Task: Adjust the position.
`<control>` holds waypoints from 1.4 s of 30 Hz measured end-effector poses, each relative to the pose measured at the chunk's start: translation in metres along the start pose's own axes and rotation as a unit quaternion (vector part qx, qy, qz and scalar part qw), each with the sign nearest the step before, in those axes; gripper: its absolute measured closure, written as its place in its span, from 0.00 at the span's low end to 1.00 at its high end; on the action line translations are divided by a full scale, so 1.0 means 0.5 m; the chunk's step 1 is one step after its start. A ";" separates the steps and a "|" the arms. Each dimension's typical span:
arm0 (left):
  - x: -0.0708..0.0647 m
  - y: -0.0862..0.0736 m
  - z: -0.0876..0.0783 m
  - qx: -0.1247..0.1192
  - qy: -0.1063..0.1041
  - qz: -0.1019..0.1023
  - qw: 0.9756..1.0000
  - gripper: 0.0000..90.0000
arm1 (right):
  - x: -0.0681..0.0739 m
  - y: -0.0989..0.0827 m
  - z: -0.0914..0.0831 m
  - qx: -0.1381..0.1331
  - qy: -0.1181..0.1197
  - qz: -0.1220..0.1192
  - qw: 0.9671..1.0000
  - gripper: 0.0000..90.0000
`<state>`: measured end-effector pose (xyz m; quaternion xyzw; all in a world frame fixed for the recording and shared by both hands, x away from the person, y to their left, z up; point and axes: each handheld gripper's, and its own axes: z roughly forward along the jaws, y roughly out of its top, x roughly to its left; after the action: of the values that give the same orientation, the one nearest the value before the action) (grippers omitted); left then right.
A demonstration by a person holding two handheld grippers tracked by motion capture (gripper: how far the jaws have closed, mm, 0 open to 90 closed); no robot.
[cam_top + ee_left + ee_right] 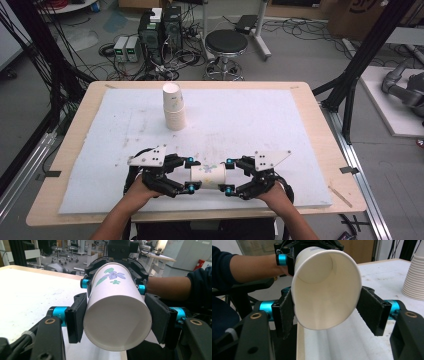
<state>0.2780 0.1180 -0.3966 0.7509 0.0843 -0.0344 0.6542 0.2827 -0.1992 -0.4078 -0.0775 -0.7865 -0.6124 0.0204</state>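
High view notes: the paper cup (207, 175) lies on its side in the air, just above the near edge of the white foam sheet (260, 125), bridged between both grippers. The left gripper (190, 174) has its jaws clamped on one end. The right gripper (228, 176) is closed on the other end, with both pads against the wall by the rim. In the right gripper view we look straight into the open mouth. In the left gripper view a blue-and-green flower print runs along the side.

We judge the cup very light and thin-walled: stiff enough at the rolled rim and the base, soft in between, and quick to crease or go oval under a hard squeeze. The waxy paper may slide in the pads. The best hold is close to either end, with light pressure across the diameter.

Farther back, well apart, a stack of paper cups (174, 107) stands on the sheet, which covers the wooden table (322, 145).
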 end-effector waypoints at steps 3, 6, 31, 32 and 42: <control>-0.003 0.001 0.001 0.013 0.008 0.001 1.000 0.39 | -0.001 0.002 0.000 0.005 0.000 0.005 1.000 0.38; -0.005 0.004 0.002 0.050 0.035 -0.013 0.998 0.19 | -0.003 0.010 -0.001 0.036 -0.008 0.008 0.999 0.37; -0.003 0.021 0.000 0.162 0.082 0.028 0.983 0.17 | -0.015 0.091 0.058 0.232 -0.033 -0.059 0.970 0.36; -0.003 0.021 0.001 0.165 0.083 0.029 0.982 0.17 | -0.014 0.093 0.061 0.238 -0.033 -0.062 0.969 0.36; 0.000 0.015 0.019 0.206 0.086 0.039 0.974 0.18 | -0.013 0.113 0.082 0.282 -0.036 -0.083 0.955 0.35</control>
<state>0.2797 0.1078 -0.3906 0.8724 0.1020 0.0388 0.4764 0.3002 -0.1468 -0.3644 -0.0246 -0.9312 -0.3618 -0.0380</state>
